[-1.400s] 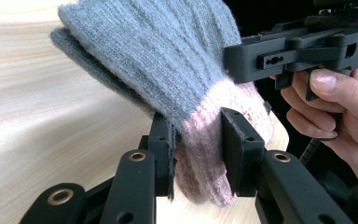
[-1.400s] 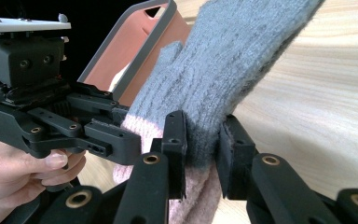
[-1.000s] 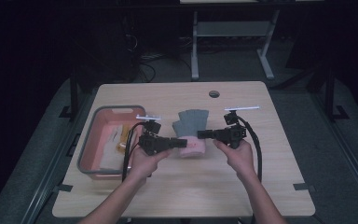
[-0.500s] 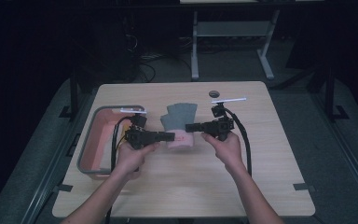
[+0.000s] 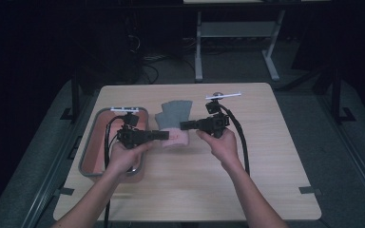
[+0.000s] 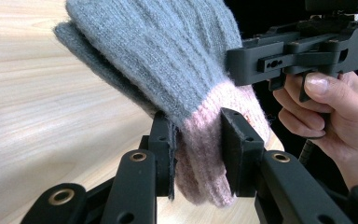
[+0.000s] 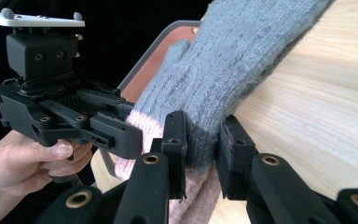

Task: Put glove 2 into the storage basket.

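1. The grey knit glove (image 5: 173, 114) with a pink cuff (image 5: 177, 137) is hanging between the two grippers, above the wooden table (image 5: 266, 156).
2. The left gripper (image 5: 164, 135) is pinching the pink cuff from one side. In the left gripper view its jaws are squeezing the cuff (image 6: 209, 154) tight, nearly closed.
3. The right gripper (image 5: 184, 125) is pinching the glove from the other side, where grey is meeting pink. Its jaws are also nearly closed on the glove (image 7: 233, 70).
4. The glove's fingers are pointing away from the person.
5. A pink tray (image 5: 92, 152) with a grey rim is sitting on the table, under the left hand (image 5: 123, 156). What is lying inside it is too dark to tell.
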Motion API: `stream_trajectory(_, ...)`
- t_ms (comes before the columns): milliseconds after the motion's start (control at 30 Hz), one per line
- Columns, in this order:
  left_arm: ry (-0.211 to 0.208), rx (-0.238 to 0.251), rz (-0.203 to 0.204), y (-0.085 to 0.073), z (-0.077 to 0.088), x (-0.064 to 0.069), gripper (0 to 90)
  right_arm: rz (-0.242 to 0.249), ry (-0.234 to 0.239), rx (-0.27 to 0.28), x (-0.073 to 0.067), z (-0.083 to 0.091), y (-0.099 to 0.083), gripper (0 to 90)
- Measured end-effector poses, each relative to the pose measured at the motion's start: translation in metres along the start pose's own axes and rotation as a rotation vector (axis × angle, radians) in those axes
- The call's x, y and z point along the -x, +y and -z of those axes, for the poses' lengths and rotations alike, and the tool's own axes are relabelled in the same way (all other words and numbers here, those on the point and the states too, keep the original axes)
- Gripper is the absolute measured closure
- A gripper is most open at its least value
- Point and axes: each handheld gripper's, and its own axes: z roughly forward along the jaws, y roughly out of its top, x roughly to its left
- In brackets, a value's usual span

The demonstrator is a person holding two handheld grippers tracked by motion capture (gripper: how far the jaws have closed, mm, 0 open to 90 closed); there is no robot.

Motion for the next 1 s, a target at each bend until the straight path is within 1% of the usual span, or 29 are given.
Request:
stream_trajectory(67, 0.003, 0.000, 0.002, 0.000, 0.003, -0.001, 67.8, -0.004, 0.005, -0.007, -0.001, -0.002, 0.001, 74.8)
stream_trajectory(167, 0.008, 0.003, 0.002, 0.001, 0.007, -0.003, 67.8, 0.007, 0.009, -0.010, -0.003, -0.006, 0.003, 74.7)
stream_trajectory(233, 0.009, 0.003, 0.000, 0.001, 0.010, -0.005, 67.8, 0.006, 0.011, -0.011, -0.005, -0.009, 0.005, 74.7)
stream_trajectory(300, 0.011, 0.007, 0.007, 0.001, 0.012, -0.005, 67.8, 0.010, 0.014, -0.015, -0.006, -0.011, 0.006, 74.8)
stream_trajectory(567, 0.027, 0.004, 0.001, 0.000, 0.025, -0.010, 68.0, 0.016, 0.029, -0.022, -0.012, -0.022, 0.010, 74.8)
stream_trajectory(733, 0.029, 0.011, 0.013, -0.002, 0.030, -0.014, 68.0, 0.013, 0.037, -0.032, -0.015, -0.029, 0.011, 74.8)
stream_trajectory(900, 0.032, 0.011, 0.010, -0.003, 0.036, -0.017, 68.2, 0.019, 0.038, -0.039, -0.018, -0.034, 0.013, 74.8)
stream_trajectory(1000, 0.038, 0.010, 0.016, -0.003, 0.039, -0.018, 68.3, 0.021, 0.043, -0.041, -0.020, -0.037, 0.014, 74.7)
